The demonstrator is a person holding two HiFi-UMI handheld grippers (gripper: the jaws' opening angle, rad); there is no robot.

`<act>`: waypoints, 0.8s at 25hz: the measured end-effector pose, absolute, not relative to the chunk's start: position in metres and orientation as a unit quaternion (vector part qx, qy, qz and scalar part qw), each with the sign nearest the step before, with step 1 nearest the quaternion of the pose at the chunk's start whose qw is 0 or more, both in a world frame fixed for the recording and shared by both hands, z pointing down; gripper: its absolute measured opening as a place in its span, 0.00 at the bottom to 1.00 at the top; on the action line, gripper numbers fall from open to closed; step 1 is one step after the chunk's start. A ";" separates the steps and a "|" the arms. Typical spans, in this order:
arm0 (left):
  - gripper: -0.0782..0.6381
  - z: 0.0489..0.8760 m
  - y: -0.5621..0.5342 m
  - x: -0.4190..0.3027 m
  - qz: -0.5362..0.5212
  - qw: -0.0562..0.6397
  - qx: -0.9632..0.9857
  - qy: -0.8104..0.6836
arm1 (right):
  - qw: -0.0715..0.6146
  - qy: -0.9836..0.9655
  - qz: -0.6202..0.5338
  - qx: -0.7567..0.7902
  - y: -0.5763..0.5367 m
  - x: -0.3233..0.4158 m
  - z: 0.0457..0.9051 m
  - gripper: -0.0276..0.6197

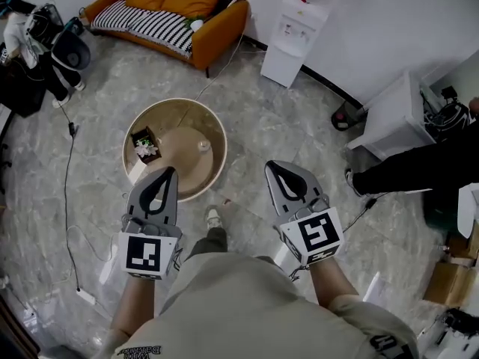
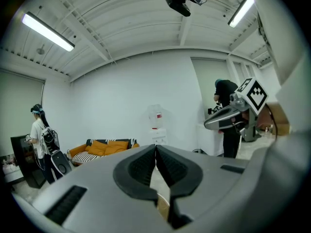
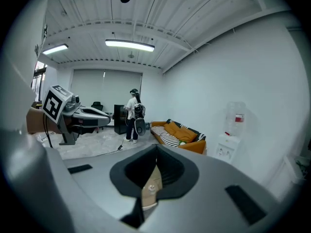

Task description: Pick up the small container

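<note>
The small clear container (image 1: 203,146) stands on a round wooden table (image 1: 177,106) on the floor ahead of me. Through the gap under the right jaws it shows again as a small container (image 3: 152,188) on the light wood. My left gripper (image 1: 171,170) hovers over the table's near edge, jaws shut with nothing between them; its tips (image 2: 156,147) meet. My right gripper (image 1: 269,165) is held to the right of the table, also shut and empty, tips (image 3: 156,147) touching. Each gripper sees the other: the right gripper (image 2: 233,114), the left gripper (image 3: 77,114).
A small box with a plant (image 1: 144,145) sits on the table's left side. An orange sofa (image 1: 174,10), a water dispenser (image 1: 296,34) and a white cabinet (image 1: 397,114) line the walls. One person (image 1: 419,172) stands at right, another person (image 3: 132,113) far off. A cable (image 1: 69,200) runs along the floor.
</note>
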State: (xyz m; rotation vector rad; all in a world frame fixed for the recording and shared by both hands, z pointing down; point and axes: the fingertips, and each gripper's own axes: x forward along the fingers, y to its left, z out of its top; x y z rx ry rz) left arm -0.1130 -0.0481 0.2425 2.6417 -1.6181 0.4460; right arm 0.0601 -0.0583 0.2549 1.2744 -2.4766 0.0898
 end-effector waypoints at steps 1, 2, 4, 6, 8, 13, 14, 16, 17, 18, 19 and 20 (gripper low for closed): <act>0.12 0.242 -0.061 -0.119 0.142 0.006 0.845 -0.515 | 0.176 -0.875 0.030 0.450 -0.072 0.053 0.253 0.04; 0.12 0.242 -0.074 -0.125 0.142 0.005 0.846 -0.513 | 0.176 -0.874 0.029 0.451 -0.085 0.046 0.251 0.04; 0.12 0.242 -0.097 -0.135 0.143 0.004 0.849 -0.509 | 0.176 -0.873 0.028 0.455 -0.108 0.035 0.249 0.04; 0.12 0.244 -0.118 -0.144 0.143 0.005 0.851 -0.506 | 0.176 -0.871 0.030 0.458 -0.128 0.026 0.250 0.04; 0.12 0.246 -0.135 -0.151 0.141 0.006 0.853 -0.503 | 0.180 -0.869 0.030 0.460 -0.144 0.019 0.253 0.04; 0.12 0.257 -0.164 -0.162 0.141 0.011 0.855 -0.499 | 0.184 -0.866 0.031 0.464 -0.169 0.008 0.257 0.04; 0.12 0.259 -0.169 -0.163 0.140 0.013 0.855 -0.499 | 0.185 -0.865 0.033 0.464 -0.174 0.007 0.258 0.04; 0.12 0.262 -0.178 -0.164 0.134 0.019 0.855 -0.501 | 0.190 -0.865 0.036 0.462 -0.182 0.006 0.262 0.04; 0.12 0.263 -0.182 -0.165 0.128 0.025 0.855 -0.503 | 0.194 -0.866 0.038 0.460 -0.186 0.005 0.264 0.04; 0.12 0.263 -0.186 -0.165 0.120 0.032 0.854 -0.505 | 0.198 -0.867 0.040 0.456 -0.189 0.005 0.267 0.04; 0.12 0.263 -0.189 -0.164 0.113 0.038 0.854 -0.506 | 0.200 -0.868 0.042 0.452 -0.192 0.005 0.269 0.04; 0.12 0.263 -0.193 -0.163 0.108 0.040 0.853 -0.508 | 0.203 -0.869 0.043 0.448 -0.195 0.006 0.270 0.04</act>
